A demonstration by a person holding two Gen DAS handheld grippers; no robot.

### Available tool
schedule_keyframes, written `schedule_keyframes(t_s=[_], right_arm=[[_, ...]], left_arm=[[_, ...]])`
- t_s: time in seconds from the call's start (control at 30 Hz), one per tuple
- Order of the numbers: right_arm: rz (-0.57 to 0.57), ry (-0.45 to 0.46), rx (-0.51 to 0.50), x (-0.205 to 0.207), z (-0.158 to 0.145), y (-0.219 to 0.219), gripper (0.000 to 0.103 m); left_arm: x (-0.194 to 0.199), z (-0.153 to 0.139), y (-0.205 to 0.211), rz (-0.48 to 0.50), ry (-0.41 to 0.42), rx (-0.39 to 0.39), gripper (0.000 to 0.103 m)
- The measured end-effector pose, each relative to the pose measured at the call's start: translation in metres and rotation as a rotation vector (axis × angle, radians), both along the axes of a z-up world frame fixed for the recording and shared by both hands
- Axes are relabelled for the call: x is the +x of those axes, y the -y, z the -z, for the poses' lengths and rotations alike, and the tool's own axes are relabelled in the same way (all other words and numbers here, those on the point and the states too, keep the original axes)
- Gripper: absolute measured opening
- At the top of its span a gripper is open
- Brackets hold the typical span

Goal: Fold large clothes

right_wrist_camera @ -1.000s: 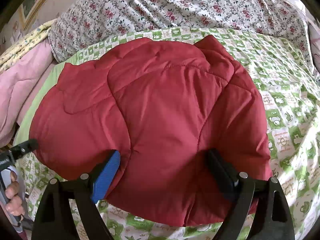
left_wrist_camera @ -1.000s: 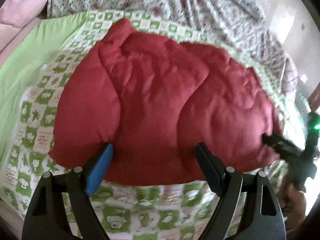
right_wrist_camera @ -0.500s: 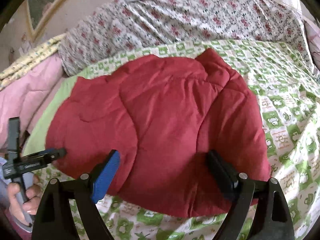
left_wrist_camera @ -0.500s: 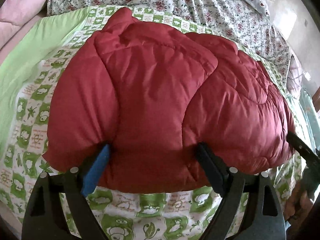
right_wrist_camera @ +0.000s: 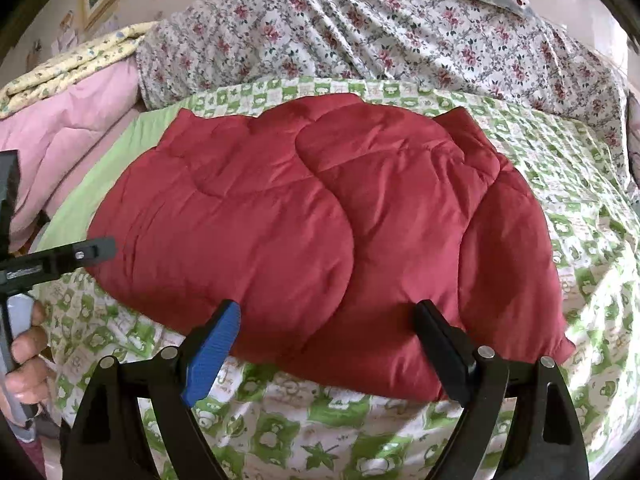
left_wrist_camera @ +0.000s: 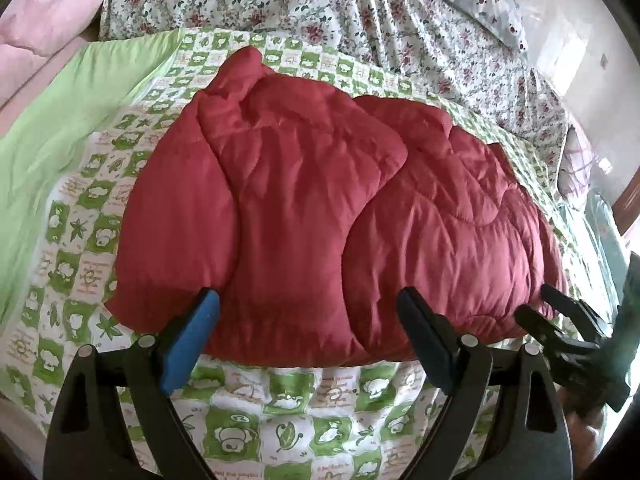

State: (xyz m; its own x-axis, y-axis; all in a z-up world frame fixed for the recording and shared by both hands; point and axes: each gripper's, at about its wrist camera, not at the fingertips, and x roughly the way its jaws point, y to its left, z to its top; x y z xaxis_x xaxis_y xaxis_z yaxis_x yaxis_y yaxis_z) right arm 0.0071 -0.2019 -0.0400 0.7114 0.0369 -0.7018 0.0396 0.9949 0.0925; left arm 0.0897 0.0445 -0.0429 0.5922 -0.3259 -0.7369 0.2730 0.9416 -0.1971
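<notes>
Left wrist: my left gripper (left_wrist_camera: pixel 308 332) has just been opening, jaws wide, nothing clamped, red padded jacket (left_wrist_camera: pixel 320 216) folded on the green-checked sheet (left_wrist_camera: pixel 280 400) | Right wrist: my right gripper (right_wrist_camera: pixel 326 350) spread, empty, at the jacket's (right_wrist_camera: pixel 320 232) near hem | Step: fold laid, both released | Next: regrip an edge for another fold, I judge.

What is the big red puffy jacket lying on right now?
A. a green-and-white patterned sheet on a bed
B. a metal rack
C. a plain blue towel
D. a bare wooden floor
A: the red puffy jacket lies folded on the green-and-white patterned sheet, which shows all round its edges, with flowered bedding piled behind it.
</notes>
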Motion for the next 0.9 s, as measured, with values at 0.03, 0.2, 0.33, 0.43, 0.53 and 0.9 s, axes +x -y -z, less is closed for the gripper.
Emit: schedule_keyframes(t_s=[0.03, 0.2, 0.33, 0.43, 0.53, 0.9], right_arm=[[0.013, -0.015, -0.005, 0.003, 0.002, 0.003, 0.090], [0.056, -0.069, 0.054, 0.017, 0.013, 0.026, 0.091], [0.059, -0.091, 0.067, 0.019, 0.010, 0.029, 0.089], [0.040, -0.037, 0.100, 0.017, -0.012, 0.028, 0.088], [0.022, -0.040, 0.086, 0.029, -0.020, 0.026, 0.088], [0.041, -0.132, 0.086, 0.065, 0.010, 0.044, 0.092]], left_arm=[[0.000, -0.002, 0.000, 0.003, 0.004, -0.002, 0.091], [0.012, 0.004, 0.008, 0.009, 0.005, 0.056, 0.091], [0.028, 0.028, 0.013, -0.004, -0.044, 0.092, 0.091], [0.030, 0.025, 0.016, -0.002, -0.044, 0.109, 0.091], [0.035, 0.025, 0.016, 0.003, -0.056, 0.110, 0.092], [0.045, 0.022, 0.024, 0.026, -0.064, 0.159, 0.094]])
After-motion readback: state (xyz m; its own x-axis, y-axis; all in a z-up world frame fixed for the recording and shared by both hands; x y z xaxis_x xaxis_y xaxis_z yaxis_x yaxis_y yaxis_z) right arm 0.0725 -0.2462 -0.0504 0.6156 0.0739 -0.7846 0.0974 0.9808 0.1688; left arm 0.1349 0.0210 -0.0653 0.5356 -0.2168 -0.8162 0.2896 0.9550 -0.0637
